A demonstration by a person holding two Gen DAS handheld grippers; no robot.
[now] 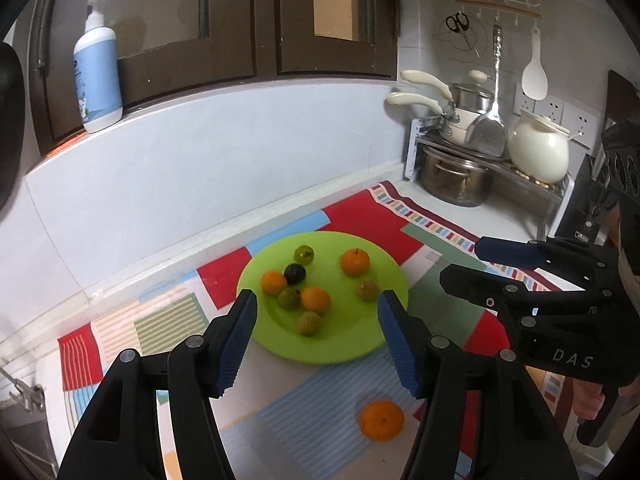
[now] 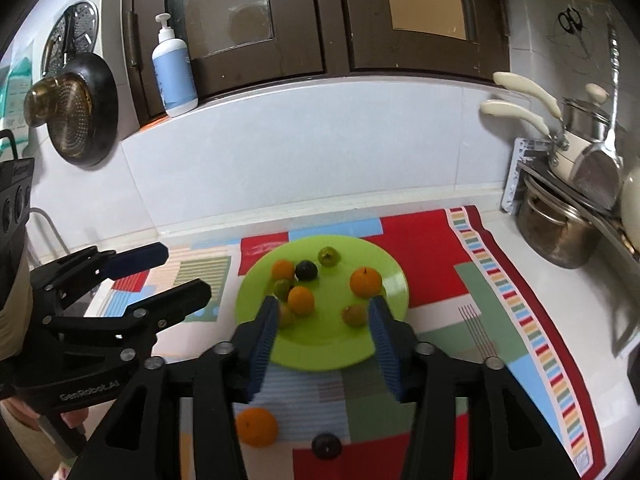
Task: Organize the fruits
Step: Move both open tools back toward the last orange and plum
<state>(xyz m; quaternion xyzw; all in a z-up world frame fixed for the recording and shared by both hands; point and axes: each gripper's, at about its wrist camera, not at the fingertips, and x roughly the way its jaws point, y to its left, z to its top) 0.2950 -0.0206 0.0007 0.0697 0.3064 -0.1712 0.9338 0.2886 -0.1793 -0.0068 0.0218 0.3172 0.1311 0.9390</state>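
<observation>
A lime green plate sits on a patchwork cloth and holds several small fruits: oranges, green ones, a dark plum and brownish ones. A loose orange lies on the cloth in front of the plate. A loose dark plum lies beside it. My left gripper is open and empty above the plate's near edge. My right gripper is open and empty over the plate; it also shows in the left wrist view.
The patchwork cloth covers a white counter. Pots and a white kettle stand on a rack at the back right. A soap bottle stands on the window sill. A strainer and pan hang at left.
</observation>
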